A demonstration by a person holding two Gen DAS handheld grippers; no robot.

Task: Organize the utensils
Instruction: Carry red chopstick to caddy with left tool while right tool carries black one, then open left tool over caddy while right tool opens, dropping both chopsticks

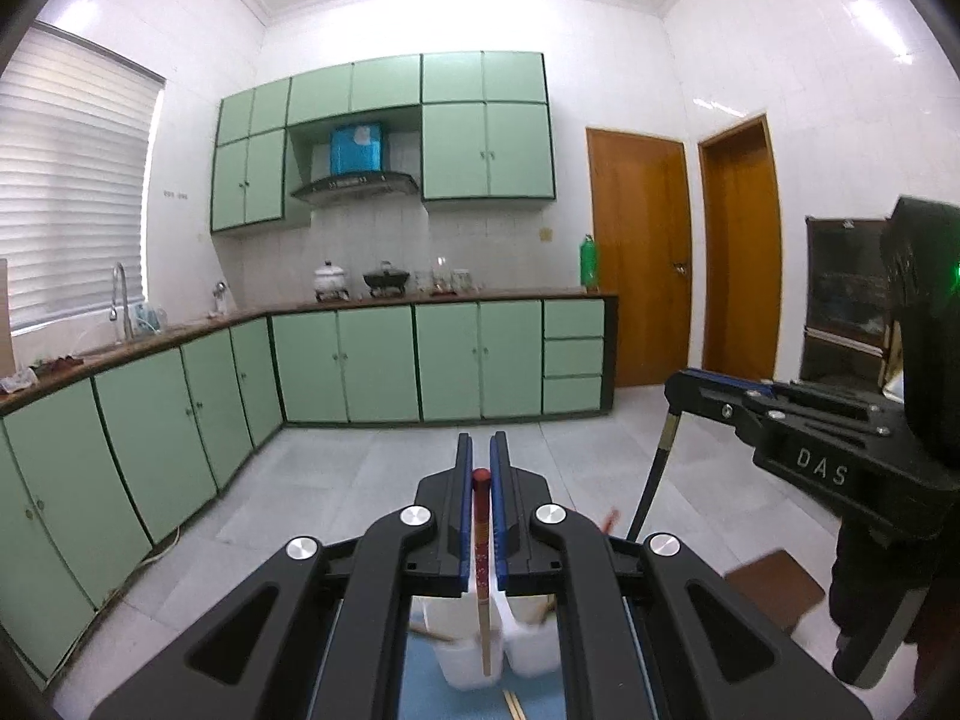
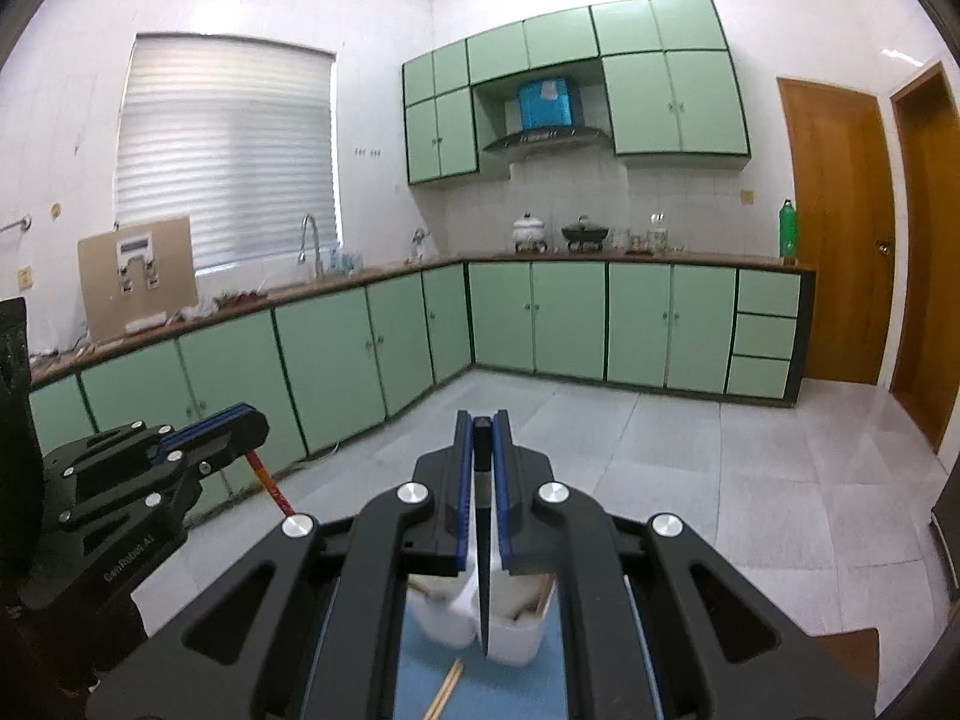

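The red-topped chopstick (image 1: 480,546) hangs straight down, pinched tight near its red end by the left claw (image 1: 480,468). Its pale wooden tip points at two white tubs (image 1: 462,666) that sit side by side on a blue mat (image 1: 420,696) far below. The black chopstick (image 2: 482,540) hangs the same way in the right claw (image 2: 482,450), which is also squeezed shut on it, with its tip over the white tubs too. A few wooden sticks already lean inside the tubs, and two plain wooden chopsticks (image 2: 447,687) lie loose on the mat just in front of them. The worktop under the mat is hidden by the claws, so I cannot say much about it. I think the job now is to drop each chopstick into the right tub. To do it well, each claw should come down slowly and keep its stick straight up and down, so the tip goes inside the rim and does not bump the edge. The two claws are near each other, so they should go one at a time and not knock together. Only let go when the tip is well down in the tub, or the stick could bounce out. Behind all this are green cupboards (image 1: 372,360), a sink tap (image 1: 120,294) and two brown doors (image 1: 642,258).
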